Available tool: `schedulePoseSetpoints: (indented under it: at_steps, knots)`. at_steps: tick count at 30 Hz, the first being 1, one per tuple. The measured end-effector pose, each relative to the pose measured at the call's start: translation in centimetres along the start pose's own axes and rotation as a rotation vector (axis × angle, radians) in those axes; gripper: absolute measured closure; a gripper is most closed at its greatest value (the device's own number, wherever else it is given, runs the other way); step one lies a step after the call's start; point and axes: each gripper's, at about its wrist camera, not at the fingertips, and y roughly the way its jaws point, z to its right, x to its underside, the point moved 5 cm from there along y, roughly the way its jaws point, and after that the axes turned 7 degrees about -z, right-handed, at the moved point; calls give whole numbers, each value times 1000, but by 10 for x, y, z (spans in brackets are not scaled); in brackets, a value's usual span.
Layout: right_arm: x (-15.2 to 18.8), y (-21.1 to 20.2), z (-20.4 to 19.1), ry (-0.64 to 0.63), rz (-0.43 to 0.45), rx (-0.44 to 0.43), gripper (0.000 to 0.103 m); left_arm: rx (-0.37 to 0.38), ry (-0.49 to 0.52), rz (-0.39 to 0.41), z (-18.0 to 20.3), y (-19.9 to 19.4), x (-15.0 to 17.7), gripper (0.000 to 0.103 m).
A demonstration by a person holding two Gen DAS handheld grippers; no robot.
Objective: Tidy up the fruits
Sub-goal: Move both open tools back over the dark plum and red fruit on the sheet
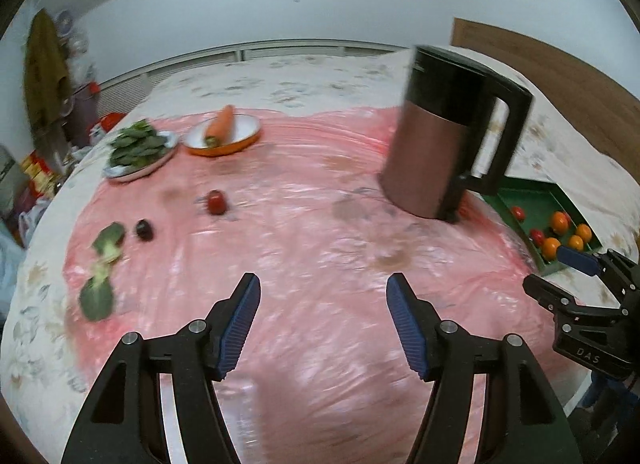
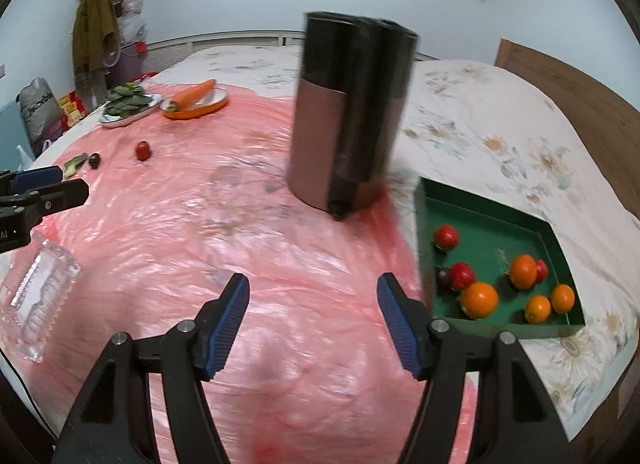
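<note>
A green tray (image 2: 486, 220) at the right edge of the pink sheet holds several oranges (image 2: 479, 299) and red fruits (image 2: 446, 236), plus one dark fruit (image 2: 443, 278); it also shows in the left wrist view (image 1: 532, 194). A red fruit (image 1: 216, 202) and a dark fruit (image 1: 144, 230) lie loose at the far left; they also show in the right wrist view, the red fruit (image 2: 143, 150) and the dark fruit (image 2: 94, 160). My left gripper (image 1: 323, 300) is open and empty above the sheet. My right gripper (image 2: 313, 298) is open and empty, left of the tray.
A tall copper and black kettle (image 1: 448, 132) stands beside the tray. A carrot on an orange plate (image 1: 222, 128), a plate of leafy greens (image 1: 138, 148) and broccoli pieces (image 1: 102, 268) lie at the far left. A clear glass dish (image 2: 38, 292) sits near the front left.
</note>
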Motion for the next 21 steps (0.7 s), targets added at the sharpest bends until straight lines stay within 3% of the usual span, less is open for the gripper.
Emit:
schedulePoseSetpoints:
  at_steps: [12, 21]
  knots:
    - [-18, 5, -82, -100, 6, -103, 0, -165, -124, 53, -111, -30, 29, 43]
    - [-45, 26, -146, -182, 8, -211, 0, -124, -202, -7, -173, -20, 28, 43]
